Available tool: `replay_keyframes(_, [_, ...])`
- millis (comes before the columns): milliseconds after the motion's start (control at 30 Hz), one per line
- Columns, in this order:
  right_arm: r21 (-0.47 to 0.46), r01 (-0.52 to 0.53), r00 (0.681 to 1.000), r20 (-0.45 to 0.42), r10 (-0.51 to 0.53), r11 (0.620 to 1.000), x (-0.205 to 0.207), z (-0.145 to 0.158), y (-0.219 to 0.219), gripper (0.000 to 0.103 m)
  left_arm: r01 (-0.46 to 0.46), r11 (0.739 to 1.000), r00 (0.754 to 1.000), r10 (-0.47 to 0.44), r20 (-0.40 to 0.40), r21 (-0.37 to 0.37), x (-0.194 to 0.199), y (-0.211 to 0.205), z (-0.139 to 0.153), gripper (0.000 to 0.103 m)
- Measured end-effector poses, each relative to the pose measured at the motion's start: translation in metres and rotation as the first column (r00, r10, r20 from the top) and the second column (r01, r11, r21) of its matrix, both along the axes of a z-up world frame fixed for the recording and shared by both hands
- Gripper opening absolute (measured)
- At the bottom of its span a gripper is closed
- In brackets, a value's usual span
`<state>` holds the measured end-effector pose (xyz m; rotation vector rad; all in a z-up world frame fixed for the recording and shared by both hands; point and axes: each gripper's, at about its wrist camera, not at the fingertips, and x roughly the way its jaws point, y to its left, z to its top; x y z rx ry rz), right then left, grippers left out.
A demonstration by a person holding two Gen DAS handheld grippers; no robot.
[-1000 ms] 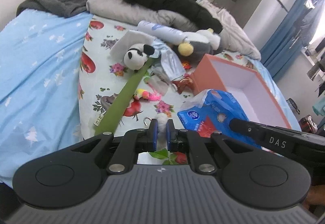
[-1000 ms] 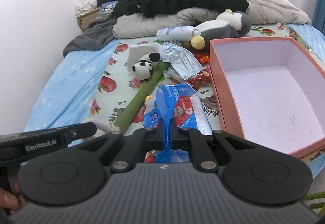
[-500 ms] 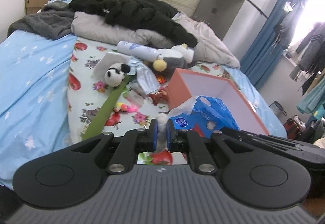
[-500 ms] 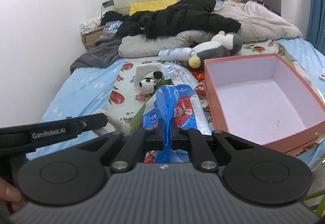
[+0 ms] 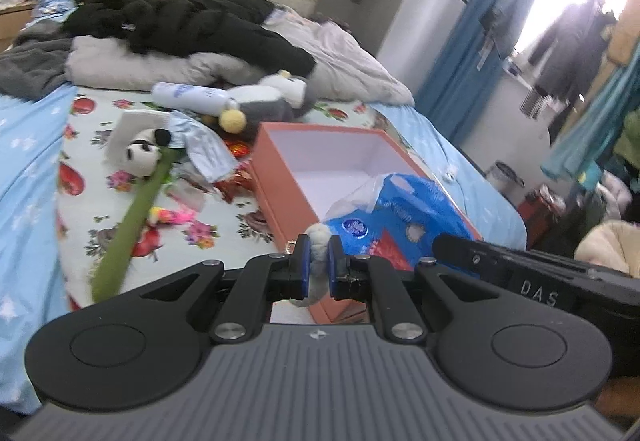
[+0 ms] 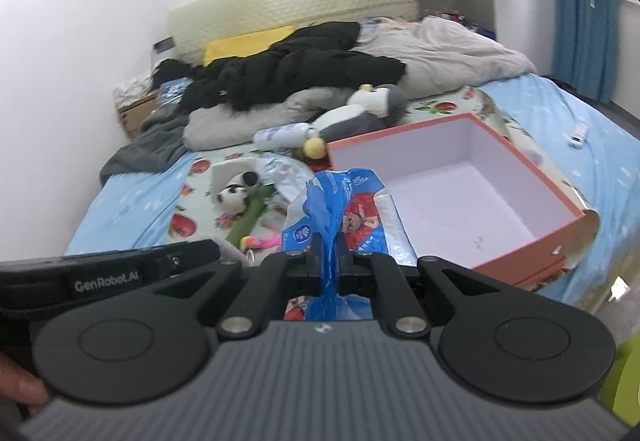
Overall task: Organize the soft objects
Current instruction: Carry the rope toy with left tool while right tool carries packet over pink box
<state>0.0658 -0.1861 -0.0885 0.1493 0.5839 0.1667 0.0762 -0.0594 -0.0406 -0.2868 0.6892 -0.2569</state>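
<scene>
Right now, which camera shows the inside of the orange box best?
The right wrist view: the orange box shows its whole bare white floor. In the left wrist view the blue packet hides the near part of it.

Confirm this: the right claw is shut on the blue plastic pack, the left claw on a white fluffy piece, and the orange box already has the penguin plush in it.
Wrong on the box. In the right wrist view the orange box is empty; the penguin plush lies on the bed behind it. The right claw grips the blue plastic pack, the left claw the white fluffy piece.

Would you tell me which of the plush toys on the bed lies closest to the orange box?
The grey-and-white penguin plush with the yellow foot, just behind the orange box's far corner. The panda plush lies farther left, against the green stem.
</scene>
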Motion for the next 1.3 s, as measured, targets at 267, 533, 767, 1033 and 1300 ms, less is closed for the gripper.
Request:
replay_keyframes(267, [0.001,0.066,0.998,-0.025,-0.066,0.998,0.033,-0.008,-0.037,0.008,0.088,0.996,0.996,-0.087,-0.035,0.021,0.052,-0.042,-0.009,0.011])
replay_keyframes(533, [-0.012,0.099,0.993,-0.062,-0.1,0.995,0.087,-0.024,-0.067,0.008,0.126,0.992,0.99,-0.124,-0.071,0.023,0.126,-0.076,-0.027,0.011])
replay_keyframes(767, [-0.003,0.113,0.987,-0.111,-0.113,0.994,0.139,-0.05,-0.089,0.008,0.166,0.985,0.979,-0.16,-0.123,0.041,0.194,-0.103,-0.053,0.011])
replay_keyframes(1033, [-0.007,0.115,0.979,-0.168,-0.114,0.993,0.193,-0.085,-0.105,0.008,0.195,0.979,0.967,-0.182,-0.18,0.057,0.266,-0.126,-0.094,0.011])
replay_keyframes(1300, [0.022,0.133,0.965,-0.233,-0.124,0.991,0.227,-0.112,-0.115,0.011,0.195,0.977,0.958,-0.173,-0.229,0.081,0.308,-0.133,-0.126,0.019])
